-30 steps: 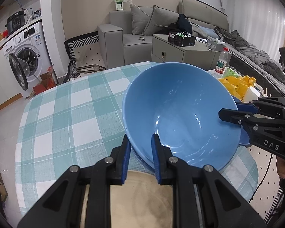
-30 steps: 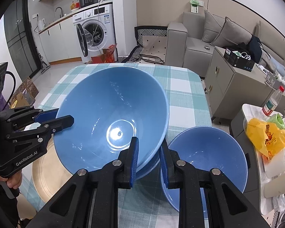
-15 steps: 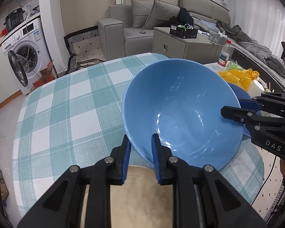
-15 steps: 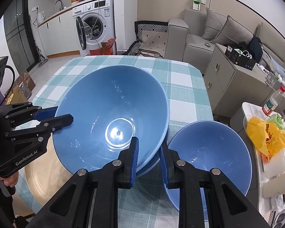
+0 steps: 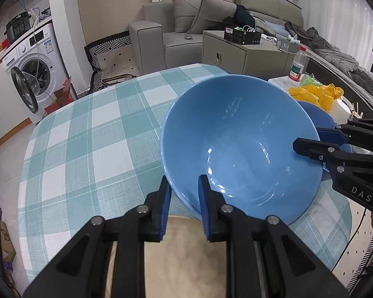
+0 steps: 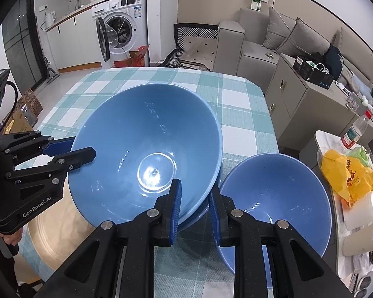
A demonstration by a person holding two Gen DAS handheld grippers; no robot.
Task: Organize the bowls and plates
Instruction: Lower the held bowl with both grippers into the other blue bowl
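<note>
Here both tools grip the same thing: the large glossy blue ceramic bowl (image 5: pixel 238 146), tilted and held just above the round table with the teal-and-white checked cloth (image 5: pixel 87 149). The left gripper (image 5: pixel 182 198) has its blue-padded fingers narrowed on the near rim, one finger outside the wall and one inside. The right gripper (image 6: pixel 194 206) does the same on the opposite edge, one finger inside the bowl and one outside, pinching the wall between them. The bowl itself holds nothing but reflections of the ceiling light. Under it, a second blue rim peeks out at the lower edge; whether that is another bowl nested below cannot be told for sure. Just beside it, to the right in the right wrist view, sits a smaller blue ceramic bowl (image 6: pixel 283 193), also empty, resting on the cloth. Below the left gripper lies a flat beige plate (image 5: pixel 186 255), bare on top. Off the table's far side, a yellow plastic bag (image 6: pixel 348 173) and a clear bottle with a red cap (image 6: pixel 355 131) sit on a white side surface.
</note>
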